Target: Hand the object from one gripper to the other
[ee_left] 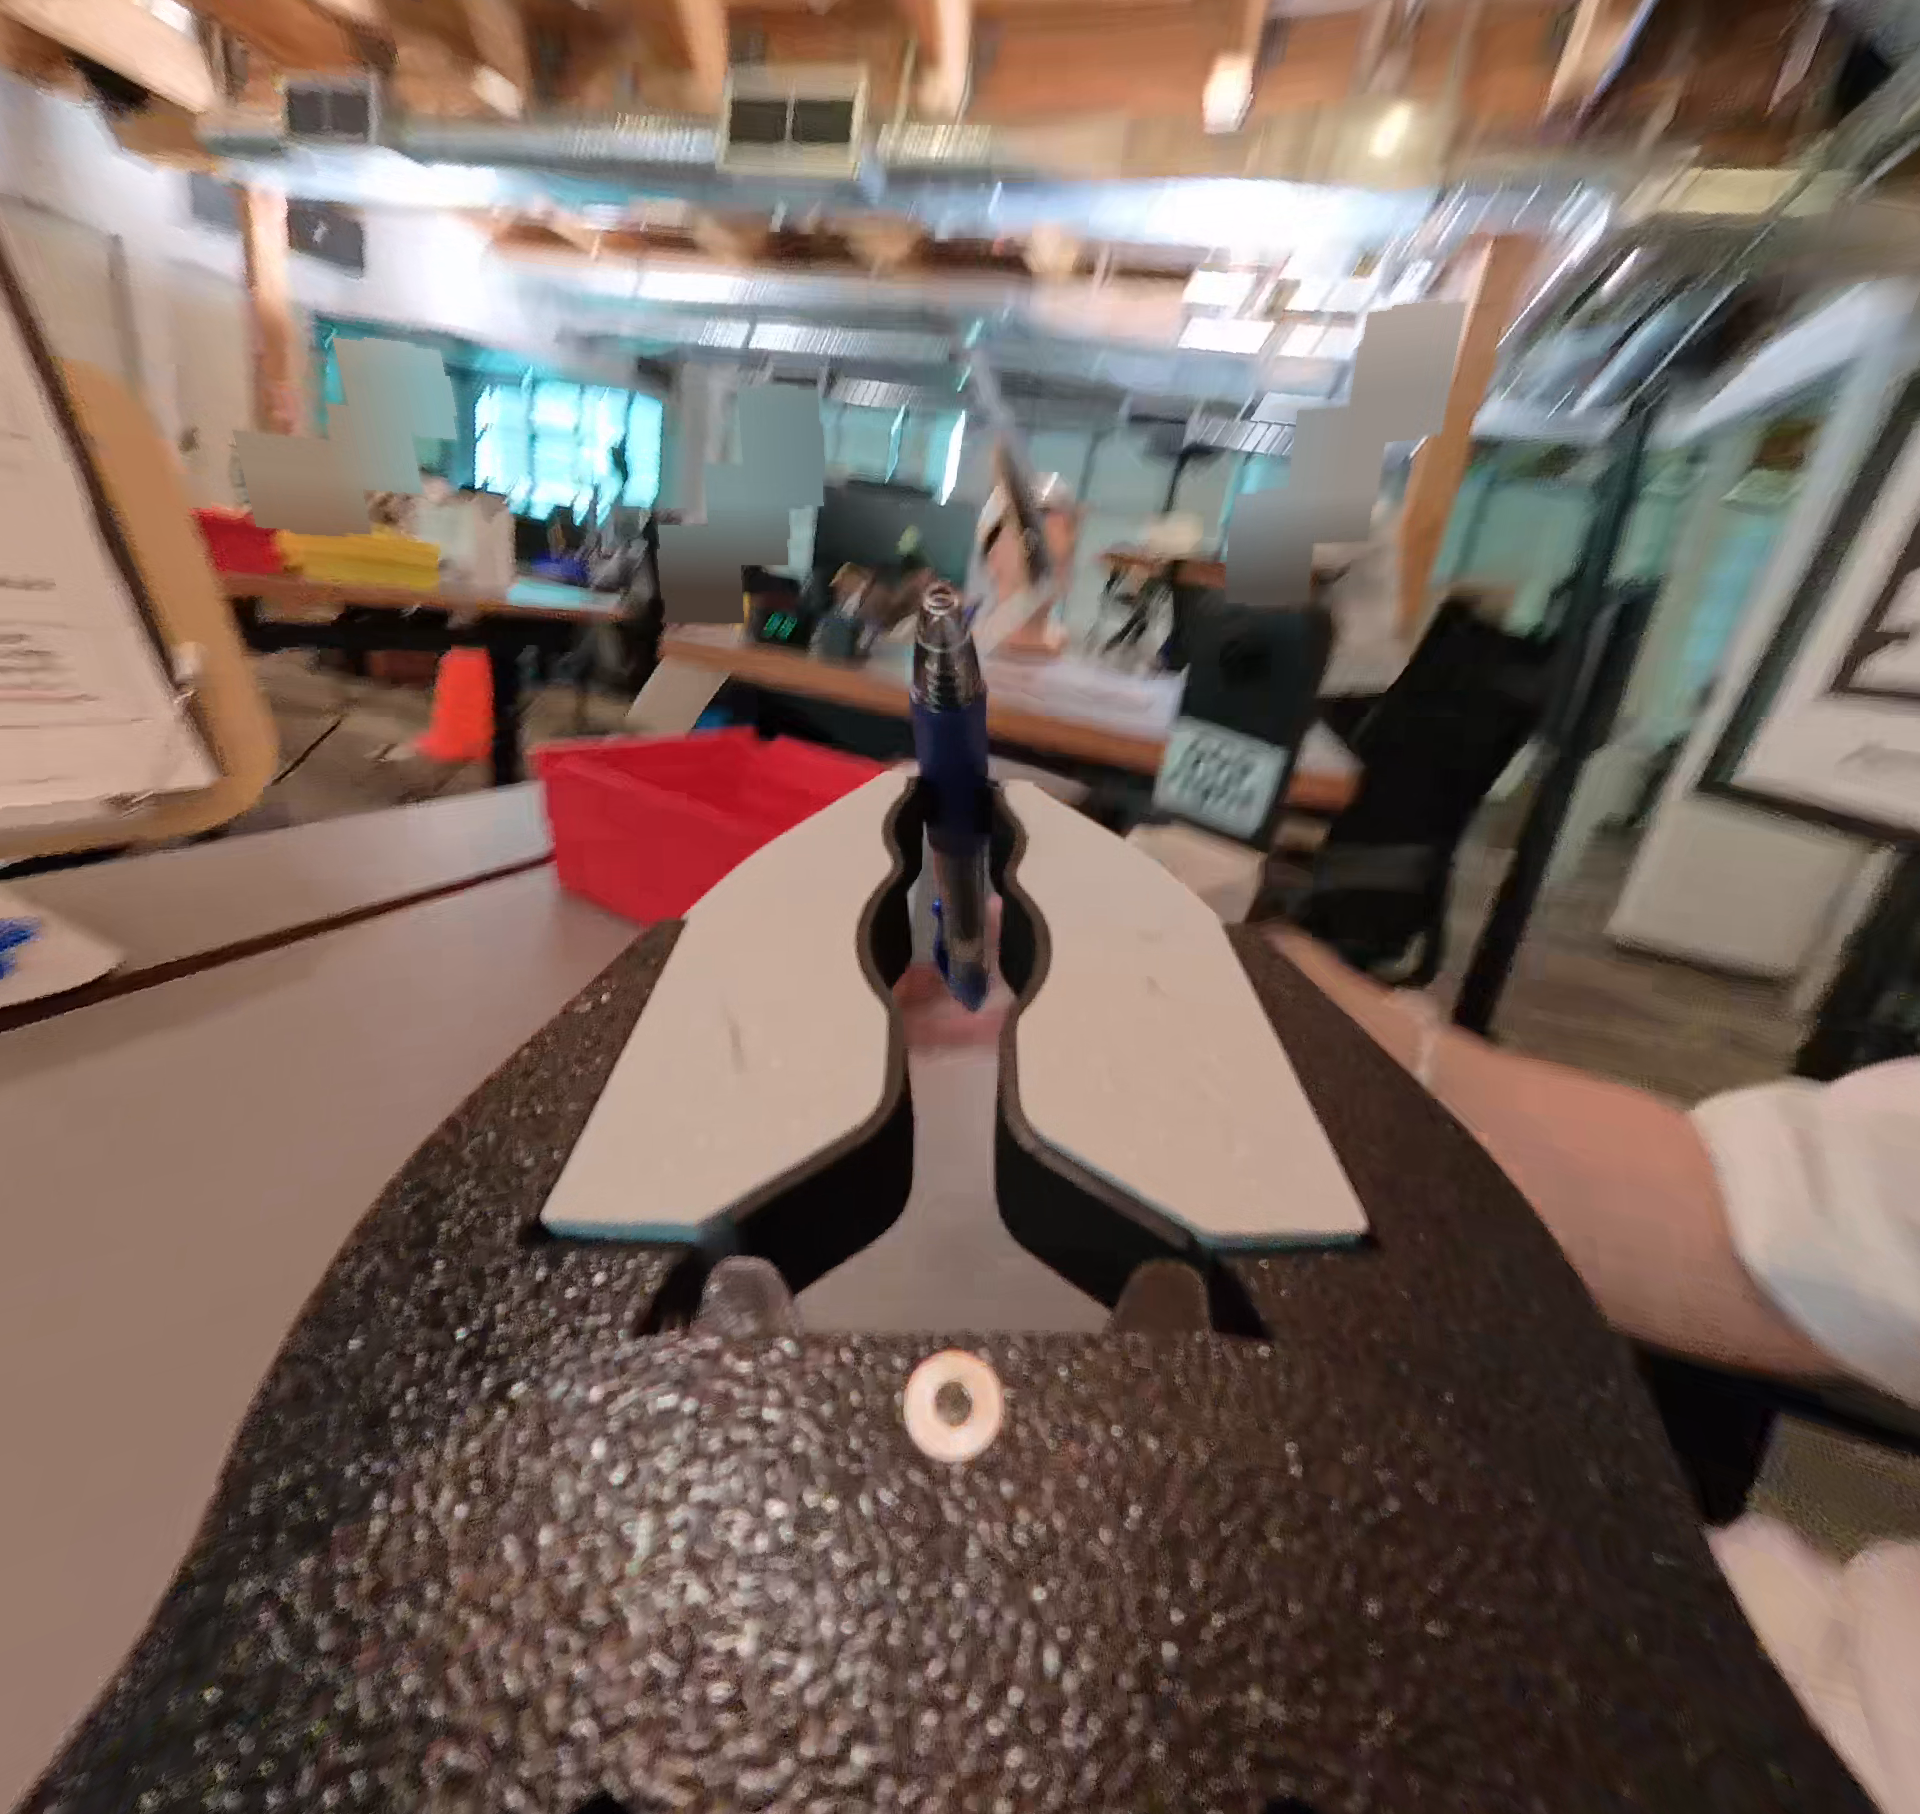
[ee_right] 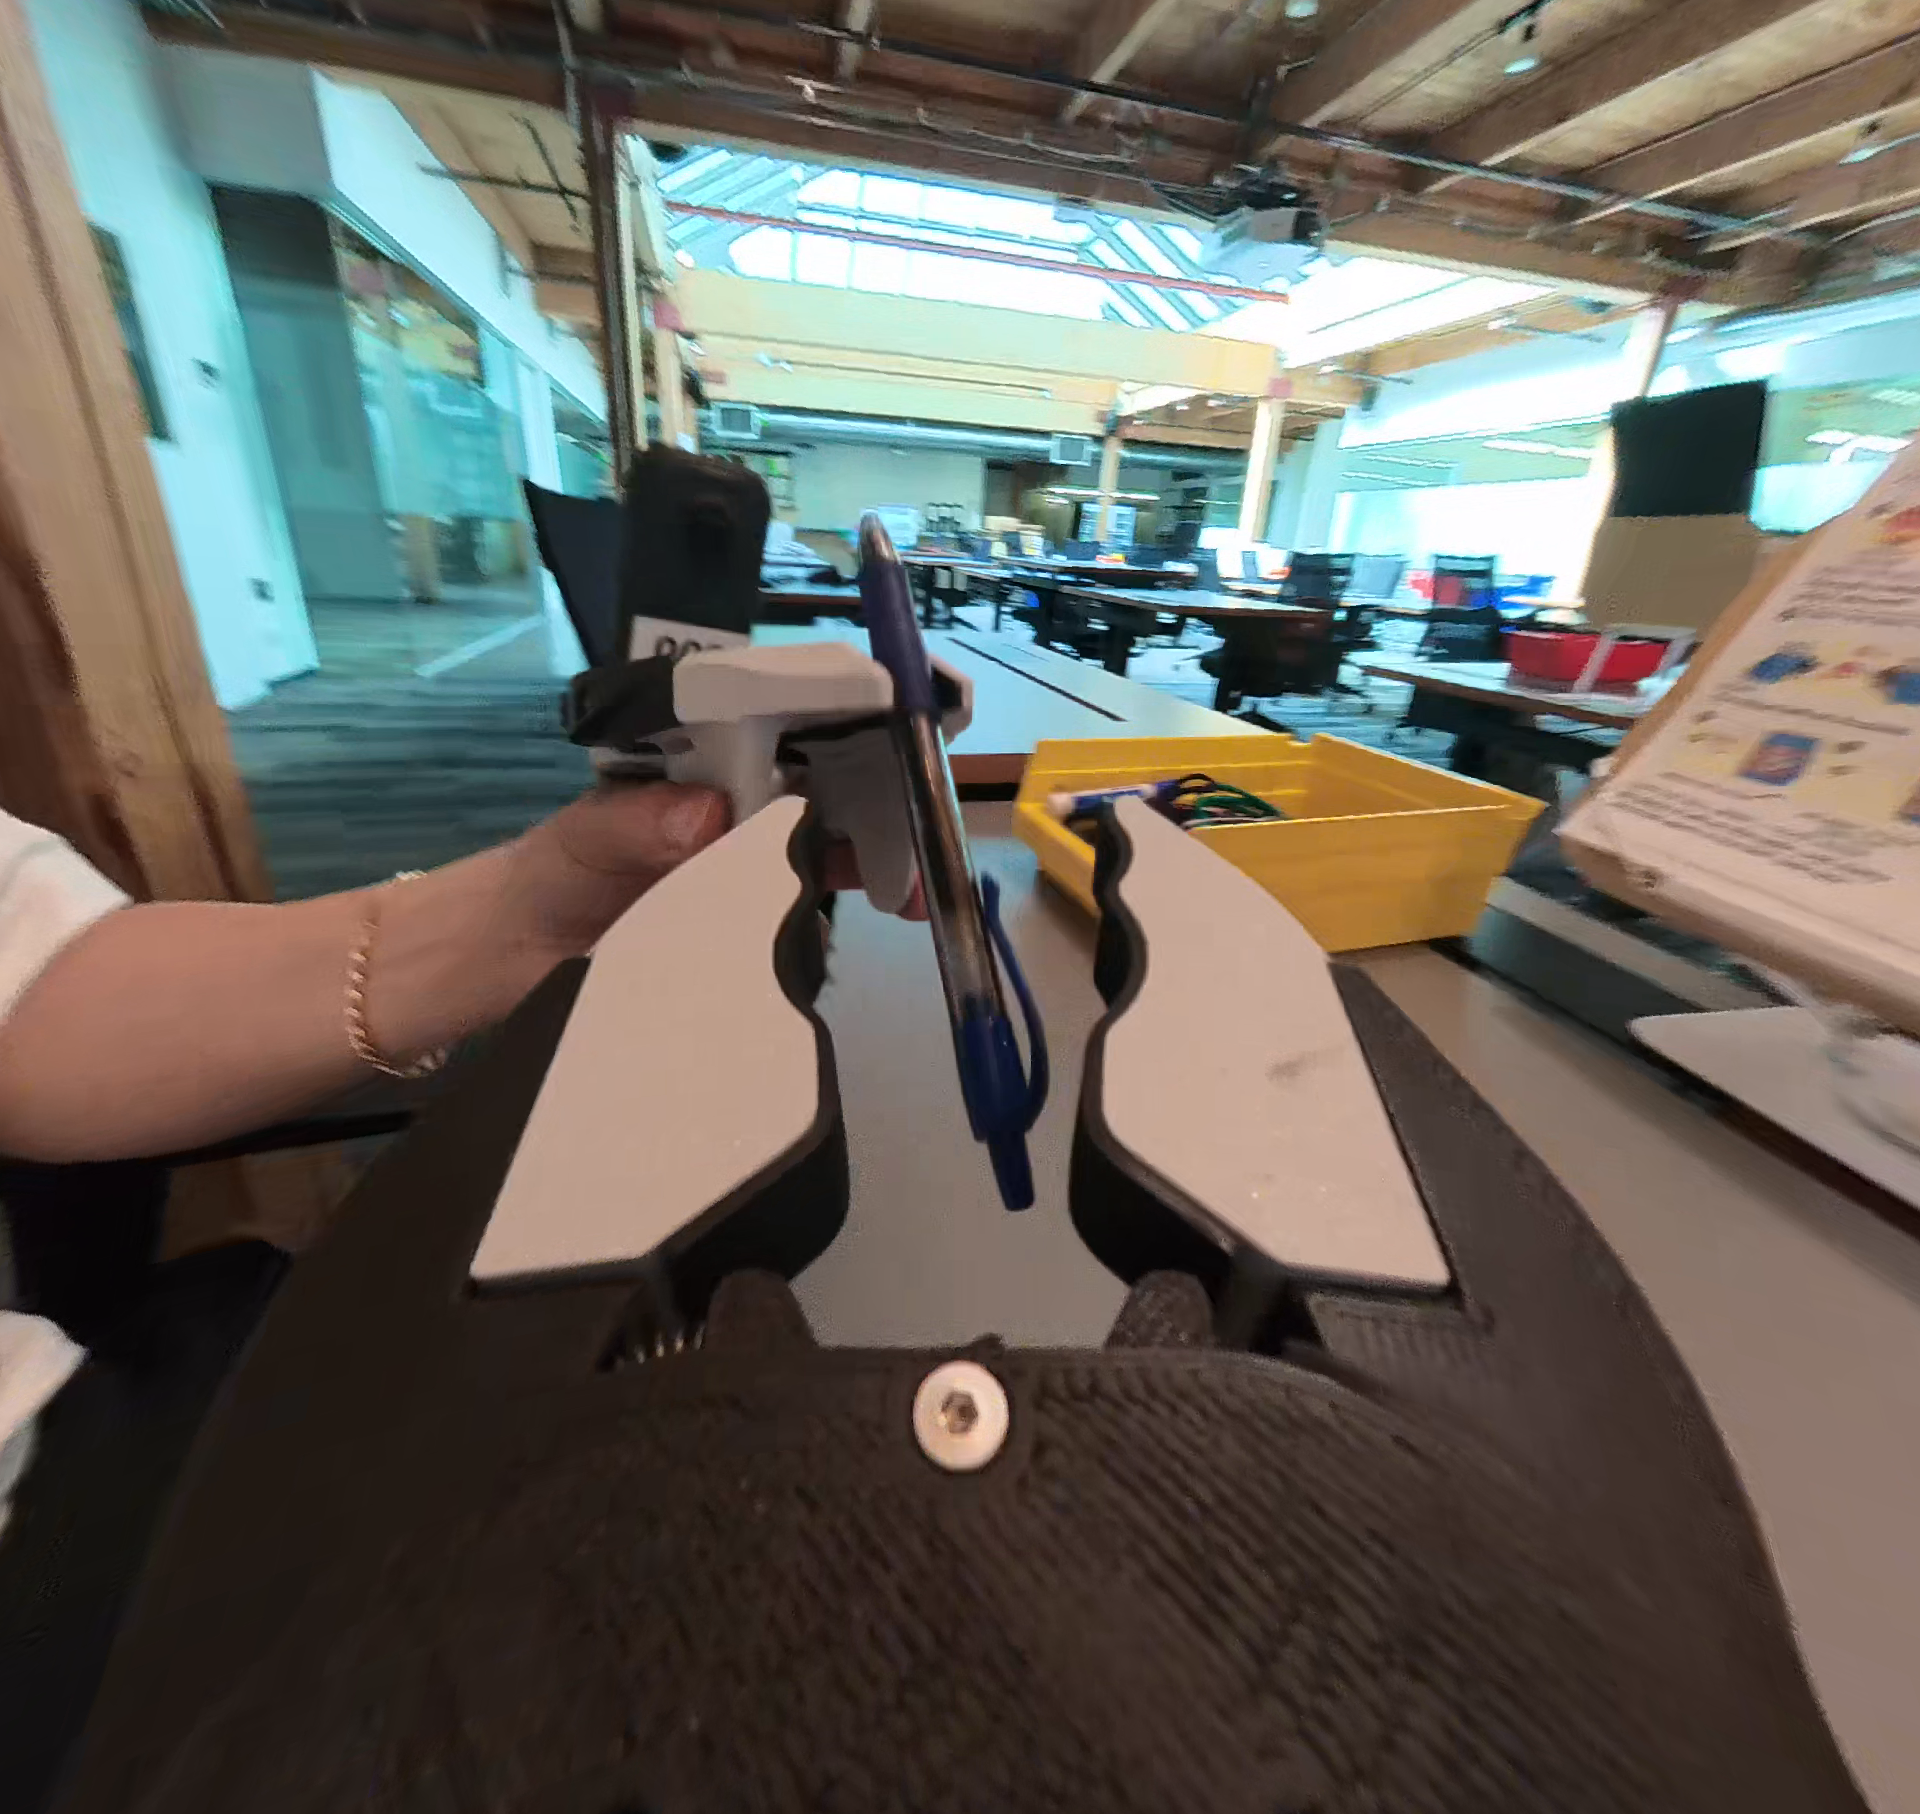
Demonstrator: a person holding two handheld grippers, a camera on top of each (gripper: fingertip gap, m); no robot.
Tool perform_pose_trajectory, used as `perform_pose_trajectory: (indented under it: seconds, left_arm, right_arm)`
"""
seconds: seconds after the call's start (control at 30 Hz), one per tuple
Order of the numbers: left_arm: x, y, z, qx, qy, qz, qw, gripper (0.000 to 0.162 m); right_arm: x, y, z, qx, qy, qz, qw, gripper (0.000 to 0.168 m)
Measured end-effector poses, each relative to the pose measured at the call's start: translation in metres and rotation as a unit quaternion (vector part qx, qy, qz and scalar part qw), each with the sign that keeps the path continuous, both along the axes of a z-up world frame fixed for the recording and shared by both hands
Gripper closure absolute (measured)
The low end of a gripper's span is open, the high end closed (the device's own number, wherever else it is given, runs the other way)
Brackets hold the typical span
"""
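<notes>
A blue pen with a clear barrel [ee_left: 948,725] stands upright, tip up, clamped between the fingertips of my left gripper [ee_left: 954,808]. In the right wrist view the same pen [ee_right: 940,860] hangs tilted in the gap of my right gripper [ee_right: 956,819], held higher up by the left gripper [ee_right: 810,715] coming in from the left. My right gripper is open; its fingers [ee_right: 686,1016] stand on both sides of the pen's clip end without touching it. Both grippers are above the grey table [ee_left: 208,1141].
A red bin [ee_left: 665,819] sits on the table ahead of the left gripper. A yellow bin [ee_right: 1351,850] with small items sits ahead right of the right gripper. A propped board with printed sheets [ee_right: 1766,777] stands beside it. The person's forearm [ee_right: 260,985] reaches in from the left. The grippers are tip to tip, or close to it.
</notes>
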State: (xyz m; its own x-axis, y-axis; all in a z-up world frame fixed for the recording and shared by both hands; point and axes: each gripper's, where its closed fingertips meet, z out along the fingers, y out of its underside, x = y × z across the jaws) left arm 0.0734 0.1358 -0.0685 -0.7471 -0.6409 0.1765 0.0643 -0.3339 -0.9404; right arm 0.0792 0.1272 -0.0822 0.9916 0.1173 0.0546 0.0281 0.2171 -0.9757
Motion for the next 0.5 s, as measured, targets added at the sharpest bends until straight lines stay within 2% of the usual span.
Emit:
perform_pose_trajectory:
  seconds: [0.1,0.17,0.23,0.4,0.5]
  left_arm:
    - [0.01,0.003,-0.026,0.155,0.044,0.059,0.985,0.151]
    - [0.013,0.004,-0.046,0.271,0.062,0.093,0.956,0.151]
    - [0.013,0.0,-0.054,0.345,0.049,0.112,0.931,0.151]
    - [0.012,-0.013,-0.063,0.406,0.036,0.124,0.905,0.151]
    - [0.014,-0.012,-0.066,0.412,0.038,0.131,0.901,0.151]
  right_arm:
    - [-0.004,-0.006,0.012,-0.006,-0.046,-0.02,0.999,0.124]
    - [-0.01,-0.003,0.013,-0.02,-0.084,-0.038,0.996,0.126]
    - [-0.01,0.004,0.008,-0.04,-0.108,-0.063,0.991,0.132]
    - [-0.016,0.012,-0.011,-0.096,-0.131,-0.054,0.985,0.158]
    - [-0.011,0.011,-0.015,-0.127,-0.147,-0.074,0.978,0.159]
